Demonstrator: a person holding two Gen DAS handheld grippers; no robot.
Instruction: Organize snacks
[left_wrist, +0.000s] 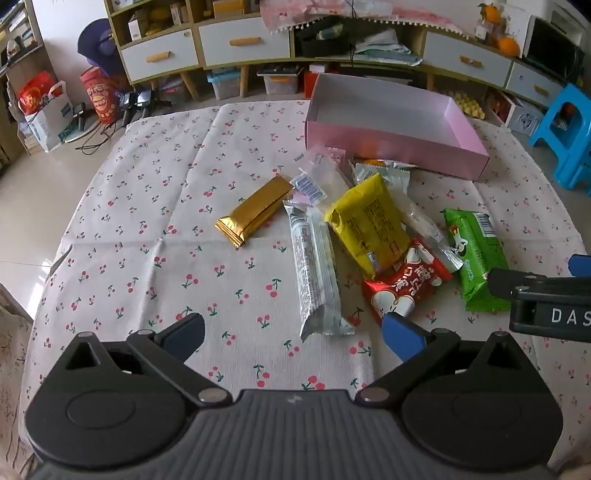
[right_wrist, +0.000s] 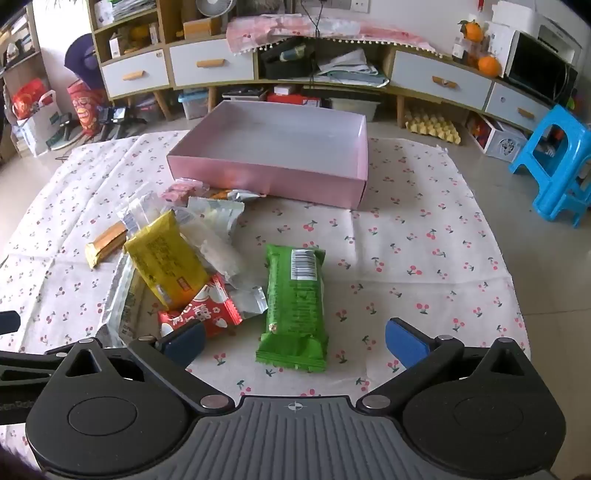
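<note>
On the cherry-print tablecloth (right_wrist: 406, 236) the snack packets (left_wrist: 369, 221) lie heaped just before the empty pink box (right_wrist: 280, 147) (presumably their destination), while left gripper (left_wrist: 293, 332) and right gripper (right_wrist: 295, 339) hover spread wide, empty, the right nearest the green packet (right_wrist: 295, 302).

A cherry-print cloth (right_wrist: 424, 240) covers the table. Far behind stands a long cabinet with white drawers (right_wrist: 212, 66). 2 oranges (right_wrist: 489, 65) sit at its far right beside a microwave (right_wrist: 539, 74). A blue stool (right_wrist: 557, 162) stands right.
</note>
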